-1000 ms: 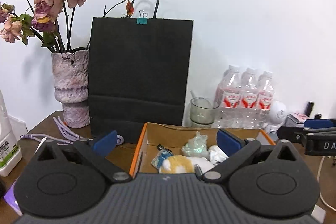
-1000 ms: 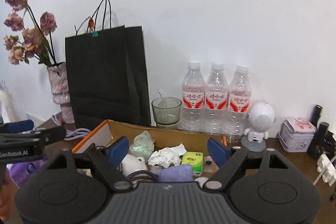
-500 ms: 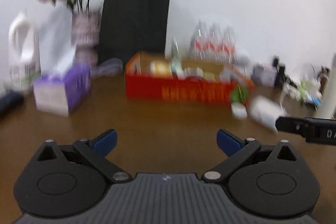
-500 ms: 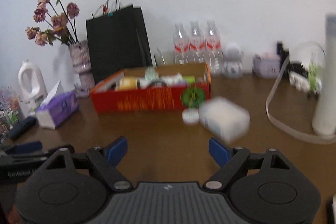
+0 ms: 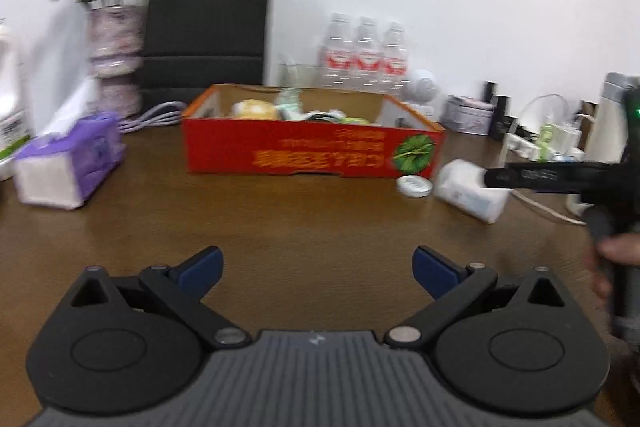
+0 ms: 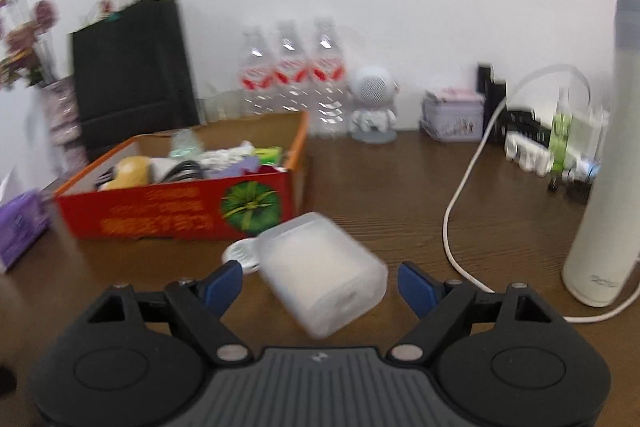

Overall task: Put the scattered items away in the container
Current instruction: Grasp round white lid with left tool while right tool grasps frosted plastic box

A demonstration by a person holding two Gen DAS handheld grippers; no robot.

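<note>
A red cardboard box (image 5: pixel 312 151) with an orange rim stands on the brown table and holds several items; it also shows in the right wrist view (image 6: pixel 180 205). A frosted white plastic case (image 6: pixel 322 273) lies on the table right of the box, with a small white round lid (image 6: pixel 240 253) beside it; both also show in the left wrist view, the case (image 5: pixel 466 193) and the lid (image 5: pixel 414 185). My right gripper (image 6: pixel 320 287) is open, its fingers either side of the case, not touching it. My left gripper (image 5: pixel 316 267) is open and empty, over bare table in front of the box.
A purple tissue pack (image 5: pixel 66 161), a vase of dried flowers (image 5: pixel 116 67) and a black paper bag (image 5: pixel 208 27) stand left and behind. Water bottles (image 6: pixel 292 75), a white robot figure (image 6: pixel 374 105), a tin (image 6: pixel 452 113), a white cable (image 6: pixel 460 203) and a tall white flask (image 6: pixel 608 163) are on the right.
Both grippers have pulled back from above the box to the table in front of it. The right gripper has then closed in on the white case.
</note>
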